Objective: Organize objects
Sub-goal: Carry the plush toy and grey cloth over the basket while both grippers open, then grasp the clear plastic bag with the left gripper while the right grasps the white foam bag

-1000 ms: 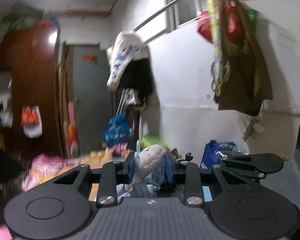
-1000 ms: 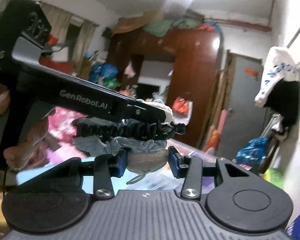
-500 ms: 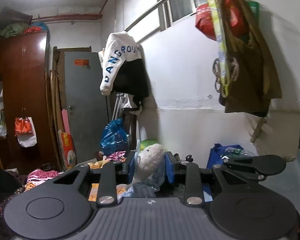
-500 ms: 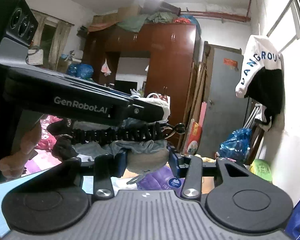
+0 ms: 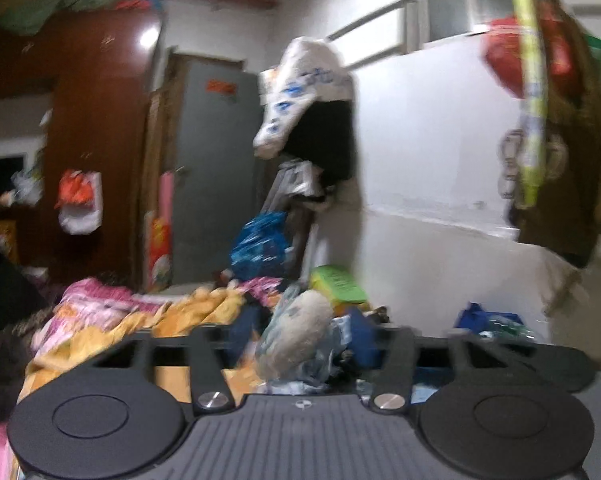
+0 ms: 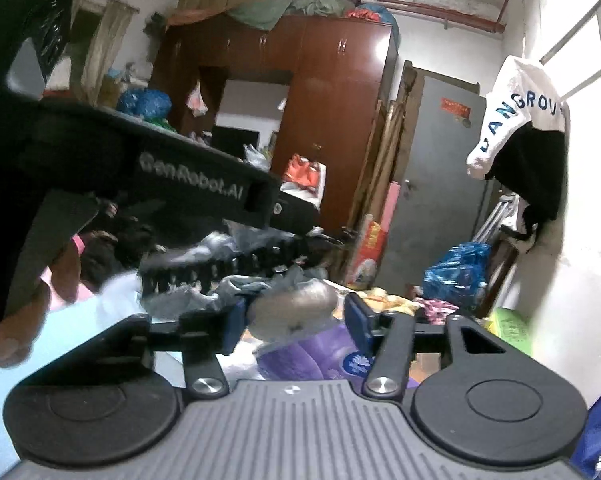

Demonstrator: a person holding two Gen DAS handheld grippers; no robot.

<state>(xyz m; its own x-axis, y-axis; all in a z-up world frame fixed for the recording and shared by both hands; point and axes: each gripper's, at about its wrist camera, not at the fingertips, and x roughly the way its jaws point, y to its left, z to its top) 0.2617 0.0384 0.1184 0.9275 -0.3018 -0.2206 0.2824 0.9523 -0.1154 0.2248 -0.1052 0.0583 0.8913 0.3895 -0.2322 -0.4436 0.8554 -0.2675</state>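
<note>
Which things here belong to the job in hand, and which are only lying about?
Job in hand:
- soft grey-white plush toy
- left gripper, jaws opening around it
- right gripper, jaws opening around it

Lying about:
- blue plastic bag
- brown wooden wardrobe
- purple tissue pack

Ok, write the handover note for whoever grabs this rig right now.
Left hand-held gripper: jaws opening, grey plush toy between them, pads no longer pressing.
Right hand-held gripper: jaws opening, the same toy's end between them, gaps both sides.
Toy with its blue-grey cloth is being released above the cluttered bed.
Done: toy carried over.
Left: confirm it has landed, back both grippers out, fetch the next item.
</note>
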